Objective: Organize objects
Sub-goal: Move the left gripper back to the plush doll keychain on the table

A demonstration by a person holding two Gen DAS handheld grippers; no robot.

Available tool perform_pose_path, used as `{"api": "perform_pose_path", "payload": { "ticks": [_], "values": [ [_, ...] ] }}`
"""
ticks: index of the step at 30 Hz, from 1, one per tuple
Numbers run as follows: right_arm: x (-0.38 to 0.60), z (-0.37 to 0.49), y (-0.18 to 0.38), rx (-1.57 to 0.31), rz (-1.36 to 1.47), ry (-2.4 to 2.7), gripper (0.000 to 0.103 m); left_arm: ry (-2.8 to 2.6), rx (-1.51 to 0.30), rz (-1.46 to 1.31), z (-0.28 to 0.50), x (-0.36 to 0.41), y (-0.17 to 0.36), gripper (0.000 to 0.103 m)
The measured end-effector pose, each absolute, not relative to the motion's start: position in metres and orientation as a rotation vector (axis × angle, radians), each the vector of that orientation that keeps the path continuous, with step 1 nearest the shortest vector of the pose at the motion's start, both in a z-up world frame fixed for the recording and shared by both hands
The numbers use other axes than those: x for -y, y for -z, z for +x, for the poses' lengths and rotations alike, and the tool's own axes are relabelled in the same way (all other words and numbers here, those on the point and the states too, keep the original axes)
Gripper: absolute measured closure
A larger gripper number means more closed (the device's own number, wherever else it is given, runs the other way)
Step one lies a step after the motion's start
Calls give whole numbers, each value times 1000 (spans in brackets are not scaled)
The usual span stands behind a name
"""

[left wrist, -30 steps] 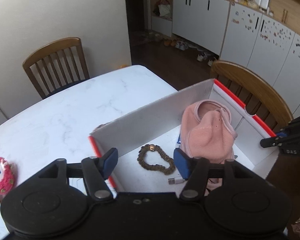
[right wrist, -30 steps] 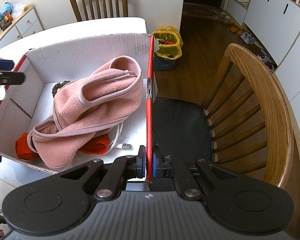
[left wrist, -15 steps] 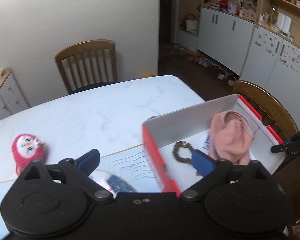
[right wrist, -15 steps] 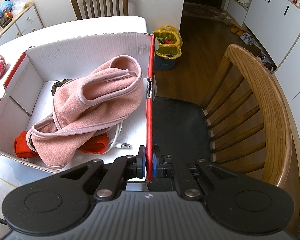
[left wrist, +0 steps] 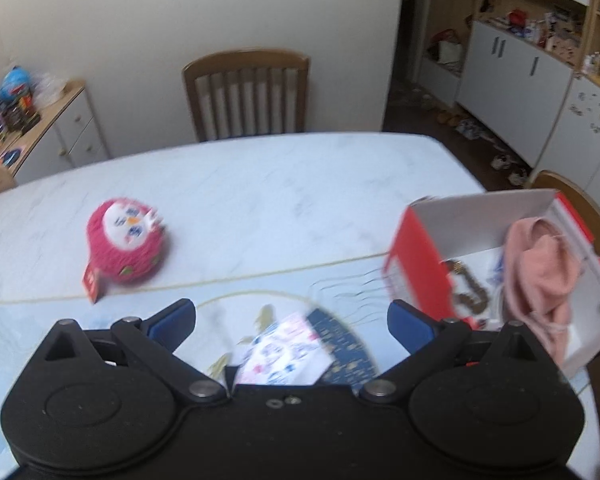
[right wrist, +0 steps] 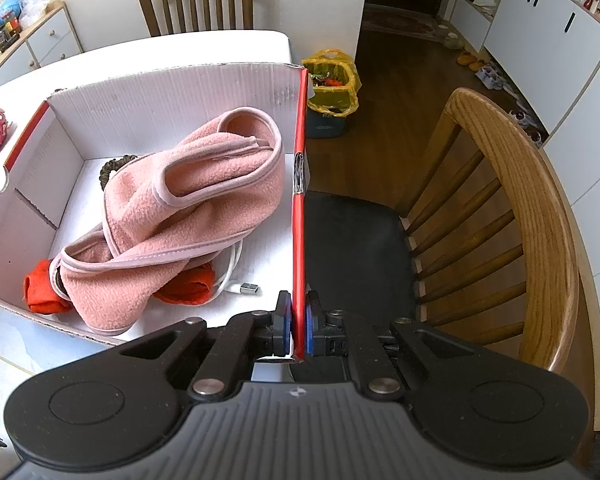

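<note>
A red and white cardboard box [right wrist: 180, 96] stands at the table's right edge; it also shows in the left wrist view [left wrist: 416, 248]. Inside lie a pink fleece garment [right wrist: 188, 216], a bead bracelet [left wrist: 470, 292], an orange cloth [right wrist: 40, 292] and a white USB cable [right wrist: 236, 280]. My right gripper [right wrist: 298, 324] is shut on the box's red right wall. My left gripper [left wrist: 292, 320] is open and empty above the table, left of the box. A red plush owl [left wrist: 126, 242] lies on the table to the far left of it.
A small patterned packet [left wrist: 284, 356] lies on a dark round mat just under my left gripper. Wooden chairs stand at the far side [left wrist: 246, 92] and right of the table [right wrist: 520, 216]. A yellow bag [right wrist: 332, 88] sits on the floor.
My left gripper has swung left and away from the box, bringing the plush owl toward the middle of its view. The right gripper has kept its hold on the box wall.
</note>
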State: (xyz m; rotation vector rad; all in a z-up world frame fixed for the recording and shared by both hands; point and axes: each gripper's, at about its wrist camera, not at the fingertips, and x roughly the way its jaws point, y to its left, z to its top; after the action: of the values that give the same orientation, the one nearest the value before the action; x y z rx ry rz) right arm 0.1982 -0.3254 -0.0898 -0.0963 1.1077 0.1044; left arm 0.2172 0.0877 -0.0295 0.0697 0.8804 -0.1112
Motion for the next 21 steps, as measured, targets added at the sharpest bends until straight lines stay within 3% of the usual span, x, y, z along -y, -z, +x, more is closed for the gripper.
{"api": "perform_pose_path", "payload": {
  "ticks": [21],
  "values": [
    [319, 201, 88, -1129, -119, -77, 96, -13, -1000, 58, 132, -130, 111, 1]
  ]
}}
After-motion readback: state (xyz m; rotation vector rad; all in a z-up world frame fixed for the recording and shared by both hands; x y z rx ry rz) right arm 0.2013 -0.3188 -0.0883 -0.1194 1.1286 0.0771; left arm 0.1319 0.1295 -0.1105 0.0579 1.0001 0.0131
